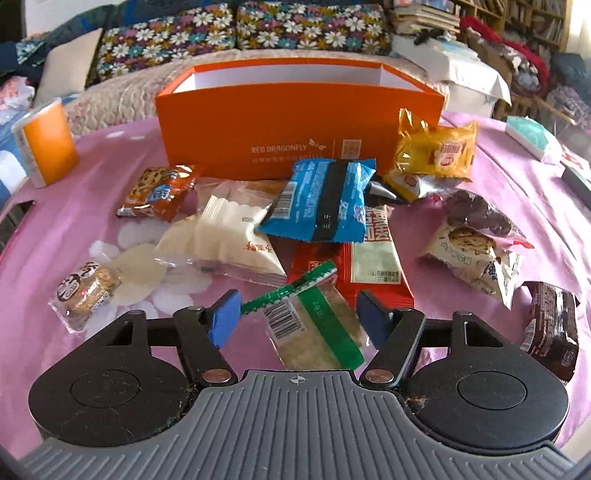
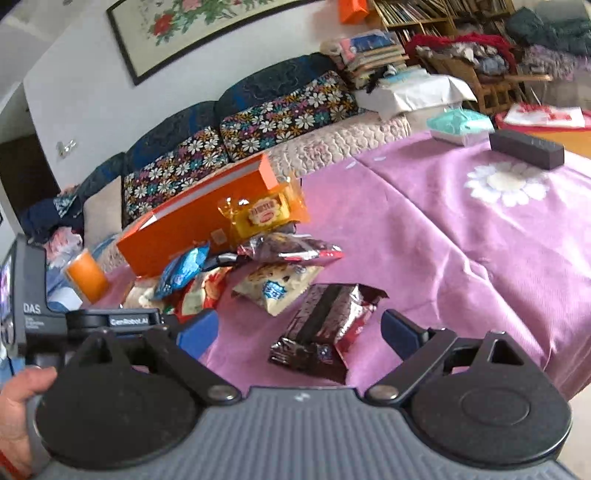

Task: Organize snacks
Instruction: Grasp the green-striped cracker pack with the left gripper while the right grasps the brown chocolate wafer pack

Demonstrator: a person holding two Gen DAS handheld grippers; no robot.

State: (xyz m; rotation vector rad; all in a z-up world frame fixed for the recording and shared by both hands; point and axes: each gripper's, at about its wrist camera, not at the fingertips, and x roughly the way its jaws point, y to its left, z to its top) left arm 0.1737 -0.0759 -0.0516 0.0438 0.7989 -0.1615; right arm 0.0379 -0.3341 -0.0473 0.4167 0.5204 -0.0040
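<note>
An orange box [image 1: 236, 125] stands open at the back of a heap of snack packets on the pink tablecloth [image 1: 92, 206]. My left gripper [image 1: 299, 317] is low over the heap with a clear green-striped packet [image 1: 314, 328] lying between its blue pads [image 1: 223, 319]; the pads are at the packet's ends but I see no squeeze. Beyond it lie a blue packet [image 1: 321, 199], a white one [image 1: 229, 236] and a red one [image 1: 373, 273]. My right gripper [image 2: 299, 332] stands wide open around a dark brown cake packet [image 2: 325, 328] without touching it. The orange box [image 2: 192, 225] lies to its far left.
An orange cup [image 1: 48, 144] stands at the left table edge. A teal tissue pack [image 2: 461, 123] and a dark long box [image 2: 526, 149] sit on the far right. A sofa with flowered cushions [image 1: 236, 29] runs behind the table. A hand [image 2: 18, 406] holds the left gripper's handle.
</note>
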